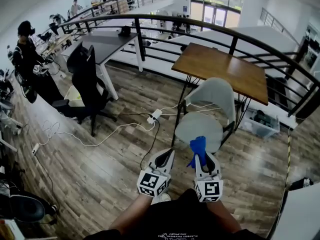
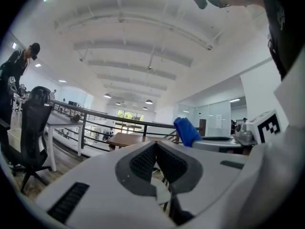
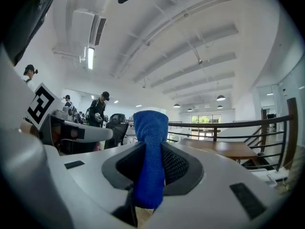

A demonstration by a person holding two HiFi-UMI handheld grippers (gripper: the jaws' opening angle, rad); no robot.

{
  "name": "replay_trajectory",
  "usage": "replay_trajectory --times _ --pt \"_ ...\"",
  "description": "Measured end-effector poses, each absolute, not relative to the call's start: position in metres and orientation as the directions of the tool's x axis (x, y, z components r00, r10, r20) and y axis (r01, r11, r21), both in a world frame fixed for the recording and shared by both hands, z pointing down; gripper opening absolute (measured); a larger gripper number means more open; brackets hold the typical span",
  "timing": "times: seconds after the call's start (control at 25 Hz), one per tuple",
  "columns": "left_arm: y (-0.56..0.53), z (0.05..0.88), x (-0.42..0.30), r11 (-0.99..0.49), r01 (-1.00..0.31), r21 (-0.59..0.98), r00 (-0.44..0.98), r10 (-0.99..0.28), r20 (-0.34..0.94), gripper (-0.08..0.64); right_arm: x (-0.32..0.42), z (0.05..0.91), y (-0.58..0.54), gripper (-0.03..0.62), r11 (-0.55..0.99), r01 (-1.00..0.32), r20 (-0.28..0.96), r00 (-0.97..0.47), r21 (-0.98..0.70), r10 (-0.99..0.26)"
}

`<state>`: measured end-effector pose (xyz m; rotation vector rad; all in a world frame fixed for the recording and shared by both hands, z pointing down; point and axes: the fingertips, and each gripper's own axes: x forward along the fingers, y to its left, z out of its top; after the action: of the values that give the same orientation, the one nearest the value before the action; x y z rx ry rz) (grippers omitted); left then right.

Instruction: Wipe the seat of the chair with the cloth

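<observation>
A grey chair [image 1: 200, 129] with a round seat and curved back stands in front of me in the head view, beside a wooden table [image 1: 220, 69]. My right gripper [image 1: 203, 158] is shut on a blue cloth [image 1: 198, 148], held upright just over the near edge of the seat. In the right gripper view the blue cloth [image 3: 150, 156] stands pinched between the jaws. My left gripper [image 1: 164, 160] hovers left of the chair, jaws shut with nothing between them [image 2: 156, 160]. The cloth [image 2: 187, 131] also shows in the left gripper view.
A black office chair [image 1: 87, 81] and a white desk [image 1: 107, 46] stand at the left, with a person [image 1: 27, 59] beyond. White cables and a power strip [image 1: 152, 116] lie on the wooden floor. A black railing [image 1: 235, 36] curves behind the table. A plastic bin [image 1: 262, 121] sits at the right.
</observation>
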<state>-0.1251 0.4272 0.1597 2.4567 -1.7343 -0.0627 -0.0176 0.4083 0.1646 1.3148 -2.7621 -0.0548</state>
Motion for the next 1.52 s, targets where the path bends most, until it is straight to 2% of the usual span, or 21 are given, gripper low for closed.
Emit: replay_trajectory --times 0.72,0.96,1.52 --pt "0.318 0.155 -0.118 -0.331 -0.937 0.114 0.339 -0.939 0.06 0.003 -0.019 0.152 0.284 0.103 0.64 -0.766 0.046 -0.639 0.061 -0.768" --pt "0.276 0.158 -0.122 -0.289 -0.953 0.093 0.296 -0.953 0.068 0.003 -0.022 0.159 0.242 0.103 0.658 -0.75 0.047 -0.656 0.066 -0.753" --pt "0.215 0.169 -0.126 -0.285 -0.954 0.094 0.295 -0.949 0.109 0.003 -0.031 0.173 0.18 0.103 0.662 -0.75 0.06 -0.661 -0.01 -0.748"
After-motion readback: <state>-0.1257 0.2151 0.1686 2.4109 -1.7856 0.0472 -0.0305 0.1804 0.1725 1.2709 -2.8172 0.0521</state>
